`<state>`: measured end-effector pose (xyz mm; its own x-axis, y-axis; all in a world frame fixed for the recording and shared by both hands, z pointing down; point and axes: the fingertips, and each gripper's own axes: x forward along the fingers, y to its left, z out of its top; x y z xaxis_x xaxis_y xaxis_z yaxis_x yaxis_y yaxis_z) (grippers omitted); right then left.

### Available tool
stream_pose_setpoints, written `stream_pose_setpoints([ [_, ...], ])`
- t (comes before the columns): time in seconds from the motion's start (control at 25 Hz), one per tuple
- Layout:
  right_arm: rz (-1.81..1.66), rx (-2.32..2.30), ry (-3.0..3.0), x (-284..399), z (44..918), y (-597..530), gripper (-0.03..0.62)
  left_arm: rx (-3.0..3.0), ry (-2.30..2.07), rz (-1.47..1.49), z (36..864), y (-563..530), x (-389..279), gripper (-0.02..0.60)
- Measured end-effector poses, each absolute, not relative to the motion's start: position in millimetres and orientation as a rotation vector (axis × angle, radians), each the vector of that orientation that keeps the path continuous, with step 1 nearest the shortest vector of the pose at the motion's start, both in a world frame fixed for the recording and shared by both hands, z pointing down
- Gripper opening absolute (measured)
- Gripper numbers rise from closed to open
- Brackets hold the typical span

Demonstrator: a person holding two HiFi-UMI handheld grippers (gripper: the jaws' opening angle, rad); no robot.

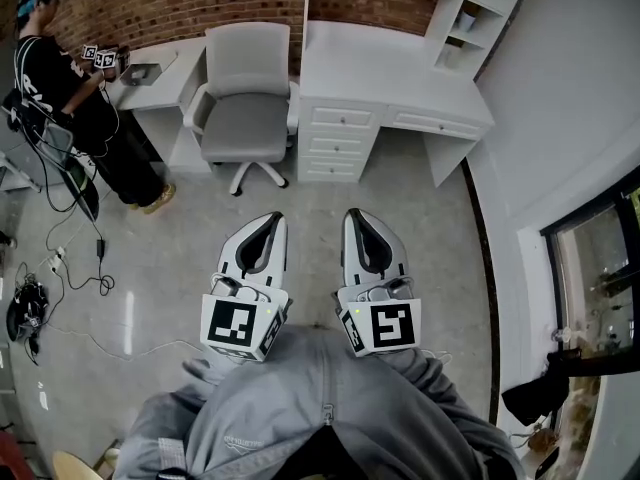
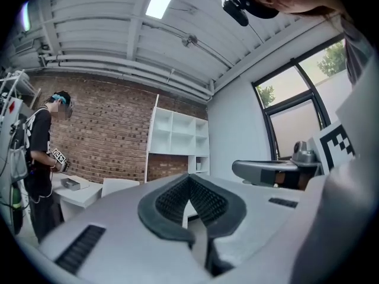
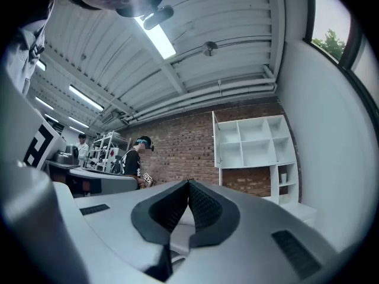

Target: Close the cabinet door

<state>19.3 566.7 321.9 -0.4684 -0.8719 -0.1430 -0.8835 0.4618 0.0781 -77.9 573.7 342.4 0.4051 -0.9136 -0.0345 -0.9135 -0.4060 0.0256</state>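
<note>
Two grippers (image 1: 268, 220) (image 1: 356, 216) — floor (image 1: 330, 193) before desk (image 1: 390, 68).

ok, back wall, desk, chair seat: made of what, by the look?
Back wall: exposed red-brown brick, matte, mortar lines visible.
Desk: probably white-painted wood or laminate, smooth panelled drawer fronts.
Chair seat: grey padded upholstery, fabric or faux leather, can't tell which.
</note>
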Motion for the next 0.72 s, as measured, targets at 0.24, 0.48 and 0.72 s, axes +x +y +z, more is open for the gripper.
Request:
stream_pose_setpoints([
  [0.24, 0.168, -1.557, 2.616, 18.3, 328.8, 555.6, 0.026, 2.607, -1.712, -0.042, 348.8, 564.0, -80.9, 0.002],
  [0.48, 0.157, -1.581, 2.637, 10.9, 341.2, 527.7, 0.026, 2.593, -1.687, -0.062, 359.4, 532.7, -89.0, 0.003],
  [0.72, 0.146, -1.556, 2.693, -0.8, 342.5, 476.8, 0.026, 2.617, -1.639, -0.099, 355.1, 480.4, -88.9, 0.003],
])
